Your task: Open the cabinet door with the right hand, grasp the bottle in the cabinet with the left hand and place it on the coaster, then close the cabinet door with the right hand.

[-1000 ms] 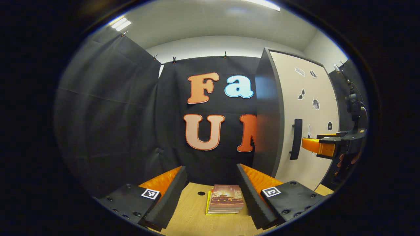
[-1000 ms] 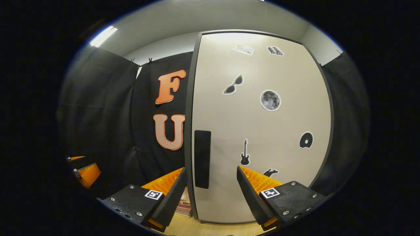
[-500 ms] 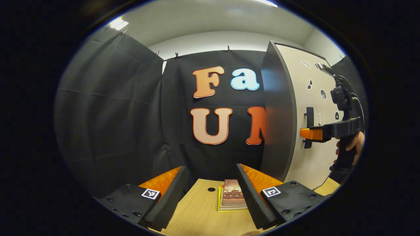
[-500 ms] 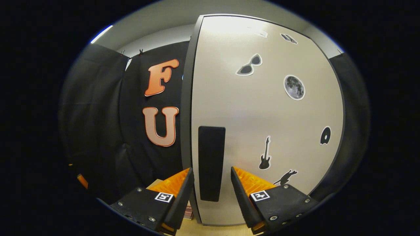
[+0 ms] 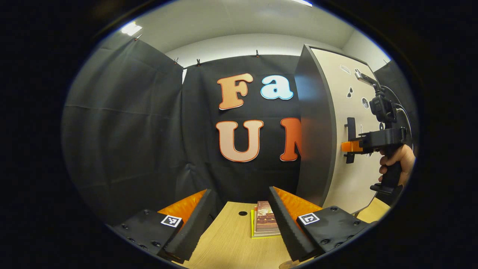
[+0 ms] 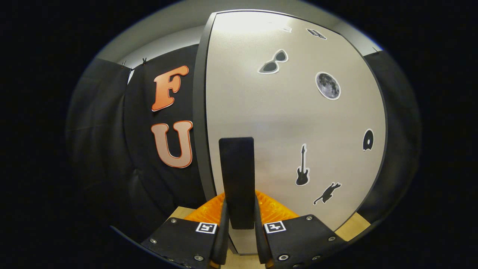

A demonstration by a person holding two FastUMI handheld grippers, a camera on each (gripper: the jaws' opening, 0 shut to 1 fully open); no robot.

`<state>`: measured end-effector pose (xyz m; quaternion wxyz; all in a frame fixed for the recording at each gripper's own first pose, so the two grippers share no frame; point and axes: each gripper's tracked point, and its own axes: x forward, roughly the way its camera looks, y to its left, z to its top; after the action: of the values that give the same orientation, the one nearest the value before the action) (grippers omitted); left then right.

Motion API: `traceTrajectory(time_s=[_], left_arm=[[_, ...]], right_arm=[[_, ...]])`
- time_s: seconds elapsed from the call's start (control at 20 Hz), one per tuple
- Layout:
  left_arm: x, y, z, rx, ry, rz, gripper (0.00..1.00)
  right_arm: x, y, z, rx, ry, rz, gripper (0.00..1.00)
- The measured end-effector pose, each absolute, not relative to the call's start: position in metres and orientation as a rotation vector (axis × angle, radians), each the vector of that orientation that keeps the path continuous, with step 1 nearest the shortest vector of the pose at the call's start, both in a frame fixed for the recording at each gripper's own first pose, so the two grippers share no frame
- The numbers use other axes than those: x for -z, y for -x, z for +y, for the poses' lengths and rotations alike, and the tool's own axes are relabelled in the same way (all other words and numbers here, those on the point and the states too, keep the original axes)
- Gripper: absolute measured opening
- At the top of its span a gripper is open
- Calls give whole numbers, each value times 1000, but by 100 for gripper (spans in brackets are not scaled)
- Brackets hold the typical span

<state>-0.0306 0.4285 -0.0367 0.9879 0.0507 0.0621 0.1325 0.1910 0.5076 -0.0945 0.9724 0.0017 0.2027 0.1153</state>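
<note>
The right gripper (image 6: 239, 228) is clamped on the door handle (image 6: 236, 179): its 2 fingers sit one on each side of the black bar, pressed against its lower end. The bar stands upright, long axis vertical, near the left edge of the pale cabinet door (image 6: 298, 123), so the hinge is presumably on the far right side. That is what the next move turns on: the handle lies straight ahead of the gripper, and the pull has to come back toward the person and swing out in an arc around that right-hand hinge, not straight back.

From the left gripper view, the right gripper (image 5: 349, 146) meets the handle (image 5: 350, 140) square on, the hand (image 5: 397, 160) wrapped round its grip. The door looks flush and closed, so I judge the opening has not begun.

The left gripper (image 5: 239, 220) is spread wide and holds nothing, low over the wooden table (image 5: 227, 243), pointing at the booth wall left of the cabinet (image 5: 317, 130), with a small stack of books (image 5: 266, 224) between its fingers' line of sight. The bottle is behind the closed door and I cannot see it. The brown edge at the bottom of that view may be the coaster, but I cannot tell. The left gripper is the nearer one to the door's opening edge, well placed to reach in once it swings.
</note>
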Motion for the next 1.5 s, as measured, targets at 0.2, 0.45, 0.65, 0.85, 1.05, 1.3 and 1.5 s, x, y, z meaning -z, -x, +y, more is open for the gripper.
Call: traceTrajectory(time_s=[0.2,0.45,0.65,0.85,1.05,1.3,1.5], left_arm=[[40,28,423,-274,-81,134,99],[31,14,392,-246,-82,115,98],[25,20,350,-207,-96,104,99],[21,24,317,-183,-99,97,99],[16,20,293,-162,-101,87,98],[16,16,257,-122,-95,91,96],[13,17,229,-84,-106,86,98]], right_arm=[[92,-186,507,-286,-21,407,25],[84,-174,508,-368,-40,398,25],[83,-159,503,-434,-38,395,25],[78,-146,498,-471,-36,394,25],[72,-135,492,-506,-45,398,25],[63,-120,480,-550,-60,403,25],[62,-108,469,-566,-63,402,25]])
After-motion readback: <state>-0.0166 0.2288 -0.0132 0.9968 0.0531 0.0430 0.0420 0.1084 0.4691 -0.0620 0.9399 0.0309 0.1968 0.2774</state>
